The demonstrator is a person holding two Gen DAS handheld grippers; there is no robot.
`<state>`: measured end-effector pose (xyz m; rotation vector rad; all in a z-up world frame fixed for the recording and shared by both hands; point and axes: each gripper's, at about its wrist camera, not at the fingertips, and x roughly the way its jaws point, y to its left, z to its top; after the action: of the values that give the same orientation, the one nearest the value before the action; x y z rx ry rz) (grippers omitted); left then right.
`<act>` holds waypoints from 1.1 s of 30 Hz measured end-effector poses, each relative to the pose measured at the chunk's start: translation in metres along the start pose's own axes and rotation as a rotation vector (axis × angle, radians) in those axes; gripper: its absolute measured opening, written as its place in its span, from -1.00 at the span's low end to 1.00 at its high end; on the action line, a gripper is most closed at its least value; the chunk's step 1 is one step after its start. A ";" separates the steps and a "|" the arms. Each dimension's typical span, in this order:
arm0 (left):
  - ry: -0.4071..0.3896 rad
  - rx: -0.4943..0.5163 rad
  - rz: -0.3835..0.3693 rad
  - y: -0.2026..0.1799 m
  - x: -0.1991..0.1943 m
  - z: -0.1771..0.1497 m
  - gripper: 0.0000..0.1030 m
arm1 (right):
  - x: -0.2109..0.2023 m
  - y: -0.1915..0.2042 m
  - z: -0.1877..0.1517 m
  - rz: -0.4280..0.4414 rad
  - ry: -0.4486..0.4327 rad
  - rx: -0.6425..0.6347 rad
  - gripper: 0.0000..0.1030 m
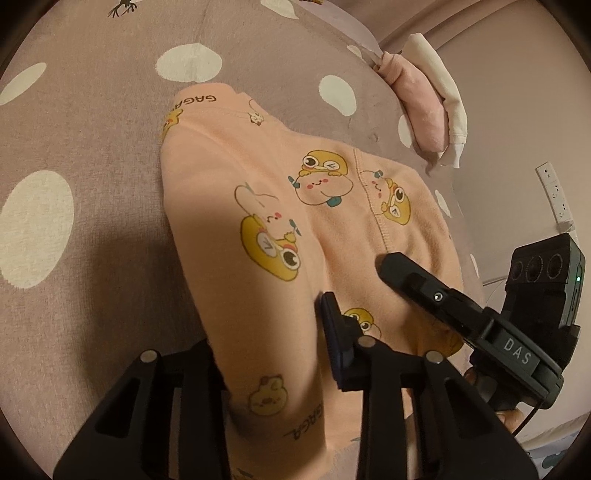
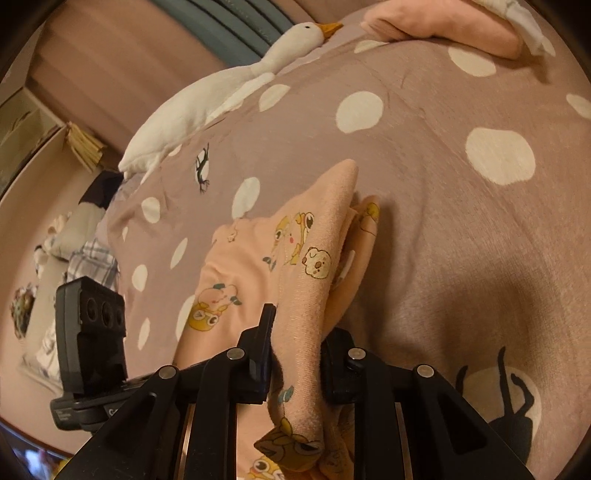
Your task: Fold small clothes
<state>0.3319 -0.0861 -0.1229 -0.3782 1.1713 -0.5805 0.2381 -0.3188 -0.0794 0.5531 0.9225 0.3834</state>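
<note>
Plush goose (image 2: 207,96) lies on polka-dot bedspread (image 2: 443,221), wall outlet (image 1: 556,192) nearby.

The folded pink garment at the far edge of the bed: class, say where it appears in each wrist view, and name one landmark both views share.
Left wrist view: the folded pink garment lies upper right, under a cream cloth.
Right wrist view: it lies along the top edge, right of centre.
Shared landmark: the peach cartoon-print garment on the polka-dot bedspread.
</note>
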 end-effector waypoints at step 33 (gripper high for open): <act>-0.044 -0.005 -0.027 -0.009 -0.102 -0.121 -0.40 | -0.059 0.070 -0.094 0.133 0.032 -0.071 -0.57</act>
<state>0.1892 -0.0293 -0.0837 -0.4100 1.1275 -0.5900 0.1216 -0.2680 -0.0448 0.5457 0.9017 0.5439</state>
